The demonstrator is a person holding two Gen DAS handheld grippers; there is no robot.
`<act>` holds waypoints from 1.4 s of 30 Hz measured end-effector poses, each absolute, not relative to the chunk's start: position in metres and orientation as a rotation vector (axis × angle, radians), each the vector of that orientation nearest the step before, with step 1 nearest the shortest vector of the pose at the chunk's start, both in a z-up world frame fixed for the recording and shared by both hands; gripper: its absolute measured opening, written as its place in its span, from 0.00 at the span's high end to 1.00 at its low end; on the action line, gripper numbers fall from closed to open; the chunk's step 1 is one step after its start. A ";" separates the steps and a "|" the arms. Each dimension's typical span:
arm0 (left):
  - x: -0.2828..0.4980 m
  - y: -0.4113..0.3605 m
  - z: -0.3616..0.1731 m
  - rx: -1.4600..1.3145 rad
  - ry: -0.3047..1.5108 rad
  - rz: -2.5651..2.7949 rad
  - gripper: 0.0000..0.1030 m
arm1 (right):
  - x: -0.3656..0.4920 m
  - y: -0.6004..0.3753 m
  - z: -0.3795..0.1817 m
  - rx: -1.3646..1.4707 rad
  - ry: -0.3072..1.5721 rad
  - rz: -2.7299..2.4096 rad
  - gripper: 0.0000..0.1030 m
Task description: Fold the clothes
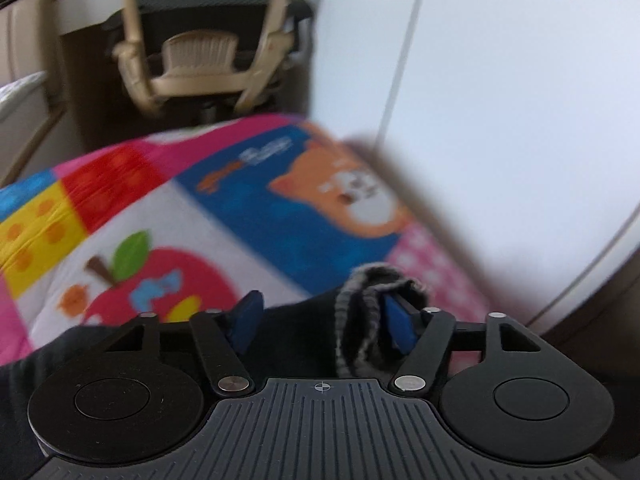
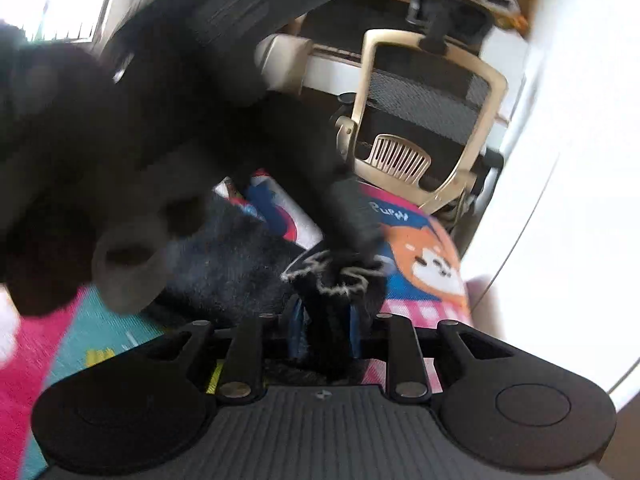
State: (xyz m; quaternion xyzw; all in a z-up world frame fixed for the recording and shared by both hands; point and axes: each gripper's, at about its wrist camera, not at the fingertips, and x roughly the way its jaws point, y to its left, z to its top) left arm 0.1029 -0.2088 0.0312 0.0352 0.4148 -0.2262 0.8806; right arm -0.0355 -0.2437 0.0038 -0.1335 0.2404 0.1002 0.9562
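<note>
My left gripper [image 1: 324, 320] has its jaws partly apart, with dark fabric bunched between the blue pads [image 1: 394, 326]; the ribbed grey-edged cuff [image 1: 362, 308] of the black garment [image 1: 296, 332] lies against the pad at the 3 o'clock side, but whether both pads press on it I cannot tell. In the left wrist view the garment spreads from the jaws toward 8 o'clock over the colourful play mat [image 1: 168, 216], which shows an apple print and an orange animal print. My right gripper [image 2: 326, 332] has its jaws nearly together and clamped on a narrow bundle of the black garment [image 2: 332, 280], its frayed light-threaded edge [image 2: 340, 290] standing just above the pads. From that grip the fabric runs toward 10 o'clock, where my left gripper [image 2: 120, 200], blurred and very close to the lens, fills that side of the right wrist view. The play mat [image 2: 420, 264] lies under the garment. A beige mesh-backed office chair [image 2: 424, 120] stands beyond the mat at 1 o'clock, beside a white wall panel [image 2: 580, 160].
</note>
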 end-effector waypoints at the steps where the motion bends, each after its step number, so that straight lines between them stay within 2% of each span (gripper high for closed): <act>1: 0.105 -0.204 0.026 0.063 0.881 -0.465 0.32 | -0.036 -0.251 0.006 -0.209 0.492 0.218 0.76; 4: 0.105 -0.191 0.018 0.018 0.885 -0.477 0.31 | -0.033 -0.285 0.015 0.057 0.527 0.261 0.70; 11: 0.105 -0.181 0.017 -0.029 0.881 -0.488 0.30 | -0.026 -0.376 -0.006 0.690 0.597 0.210 0.69; 17: 0.106 -0.177 0.015 -0.067 0.879 -0.496 0.30 | 0.011 -0.359 -0.047 0.861 0.662 0.217 0.67; 21: 0.106 -0.165 0.018 -0.119 0.891 -0.490 0.33 | 0.021 -0.333 -0.042 0.757 0.675 0.252 0.65; 23: 0.105 -0.156 0.020 -0.150 0.896 -0.476 0.34 | 0.022 -0.320 -0.034 0.642 0.672 0.250 0.68; 28: 0.095 -0.139 0.036 -0.204 0.856 -0.464 0.36 | 0.007 -0.267 -0.013 0.198 0.612 0.188 0.68; 30: 0.089 -0.136 0.045 -0.209 0.832 -0.472 0.40 | 0.000 -0.247 -0.009 0.048 0.587 0.162 0.68; 35: 0.080 -0.146 0.058 -0.221 0.838 -0.572 0.42 | -0.012 -0.204 -0.008 -0.240 0.504 0.139 0.68; 39: 0.085 -0.160 0.051 -0.168 0.860 -0.550 0.42 | -0.023 -0.189 -0.010 -0.357 0.454 0.165 0.68; 42: 0.089 -0.161 0.042 -0.126 0.875 -0.513 0.43 | -0.027 -0.197 -0.006 -0.311 0.445 0.227 0.65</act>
